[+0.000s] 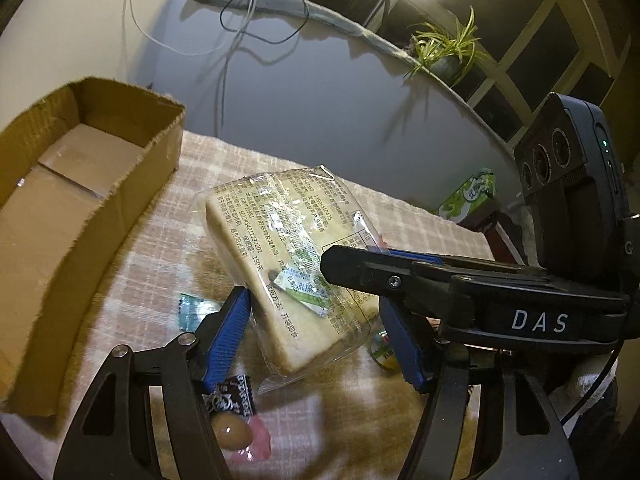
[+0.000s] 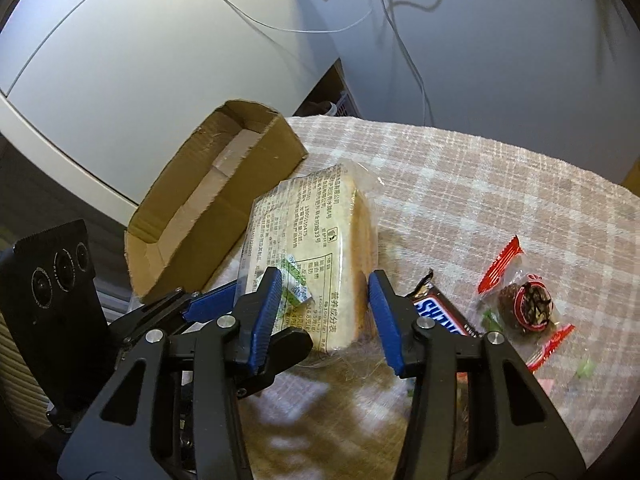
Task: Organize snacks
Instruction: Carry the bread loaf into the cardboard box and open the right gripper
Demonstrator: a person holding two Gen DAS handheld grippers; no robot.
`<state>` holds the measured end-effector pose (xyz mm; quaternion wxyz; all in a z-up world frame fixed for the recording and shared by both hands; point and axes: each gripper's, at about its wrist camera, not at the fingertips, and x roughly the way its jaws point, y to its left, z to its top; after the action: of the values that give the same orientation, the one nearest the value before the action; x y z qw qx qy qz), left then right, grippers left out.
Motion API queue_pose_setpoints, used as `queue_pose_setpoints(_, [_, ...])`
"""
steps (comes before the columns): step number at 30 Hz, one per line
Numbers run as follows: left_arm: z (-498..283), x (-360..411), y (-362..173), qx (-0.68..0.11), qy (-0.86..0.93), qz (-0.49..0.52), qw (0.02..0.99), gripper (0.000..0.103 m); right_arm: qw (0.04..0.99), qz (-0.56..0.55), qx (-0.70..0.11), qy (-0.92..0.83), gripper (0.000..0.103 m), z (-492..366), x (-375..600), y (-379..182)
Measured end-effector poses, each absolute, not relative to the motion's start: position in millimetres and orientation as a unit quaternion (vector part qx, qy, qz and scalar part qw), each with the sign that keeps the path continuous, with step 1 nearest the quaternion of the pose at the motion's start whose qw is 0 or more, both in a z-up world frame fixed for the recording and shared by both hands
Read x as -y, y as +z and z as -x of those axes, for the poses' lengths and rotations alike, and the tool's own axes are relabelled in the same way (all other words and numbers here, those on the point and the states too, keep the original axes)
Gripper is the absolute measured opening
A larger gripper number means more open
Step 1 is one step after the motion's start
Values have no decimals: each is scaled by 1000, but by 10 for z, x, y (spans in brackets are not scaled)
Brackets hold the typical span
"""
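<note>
A clear-wrapped pale cake block (image 1: 288, 264) with printed text is tilted up off the checked cloth, between both grippers. My left gripper (image 1: 316, 336) has its blue pads on either side of the packet's near end. My right gripper (image 2: 324, 316) straddles the same packet (image 2: 316, 256) from the other side, blue pads at its flanks. Both appear closed on it. An open, empty cardboard box (image 1: 72, 200) stands to the left; it also shows in the right wrist view (image 2: 208, 204).
Loose snacks lie on the cloth: a Snickers bar (image 2: 440, 312), a red-wrapped dark sweet (image 2: 528, 304), a wrapped egg (image 1: 232, 432) and a dark packet (image 1: 236, 396). A green tissue box (image 1: 468, 200) and a plant (image 1: 448, 52) stand beyond the table edge.
</note>
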<state>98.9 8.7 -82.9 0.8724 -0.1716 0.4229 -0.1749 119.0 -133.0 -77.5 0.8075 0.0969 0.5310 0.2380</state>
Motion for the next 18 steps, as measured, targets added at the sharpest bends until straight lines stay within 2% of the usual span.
queue_pose_setpoints(18, [-615, -823, -456, -368, -133, 187, 901, 66, 819, -49, -496, 283, 48, -989, 458, -239])
